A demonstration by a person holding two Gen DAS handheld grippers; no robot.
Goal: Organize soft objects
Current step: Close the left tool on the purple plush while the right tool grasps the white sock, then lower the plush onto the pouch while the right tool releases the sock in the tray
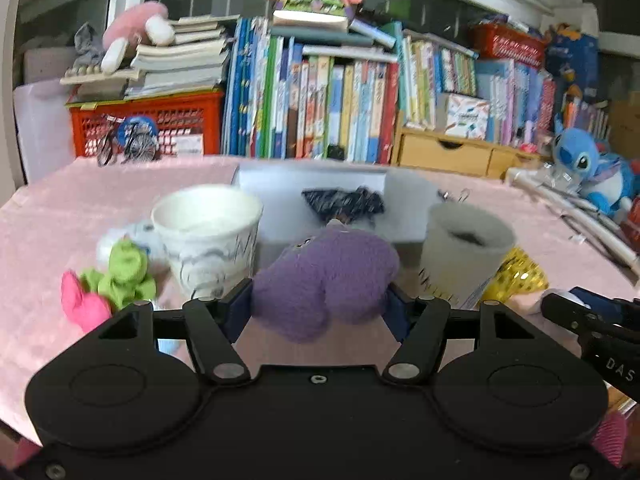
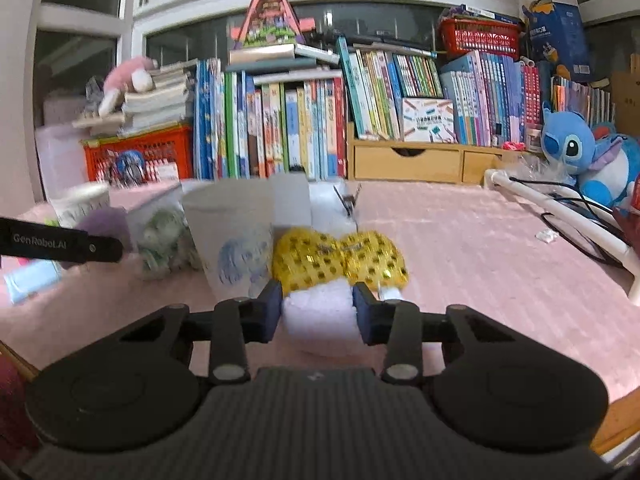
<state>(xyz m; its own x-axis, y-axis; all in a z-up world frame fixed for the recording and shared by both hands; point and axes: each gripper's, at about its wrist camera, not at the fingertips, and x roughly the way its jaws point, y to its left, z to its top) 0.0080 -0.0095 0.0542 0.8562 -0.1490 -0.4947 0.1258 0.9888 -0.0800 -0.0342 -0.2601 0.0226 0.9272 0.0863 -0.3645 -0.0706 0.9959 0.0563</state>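
Left gripper [image 1: 320,304]: jaws clamped on purple plush [image 1: 326,280], held above pink table [image 1: 60,220]; plush long axis runs across jaws, bulk bulging up and forward. Right gripper [image 2: 318,310]: jaws narrow, pressing white plush [image 2: 318,316] on both sides; plush low at table, just before gold sequin toy [image 2: 340,260]. White paper cup [image 1: 208,240] upright left of purple plush, contents not visible. Frosted cup [image 1: 464,256] upright on right, dark item inside. White tray [image 1: 340,188] behind cups holds dark crumpled item [image 1: 344,204]. Green plush [image 1: 124,272] and pink plush [image 1: 84,304] lie beside paper cup.
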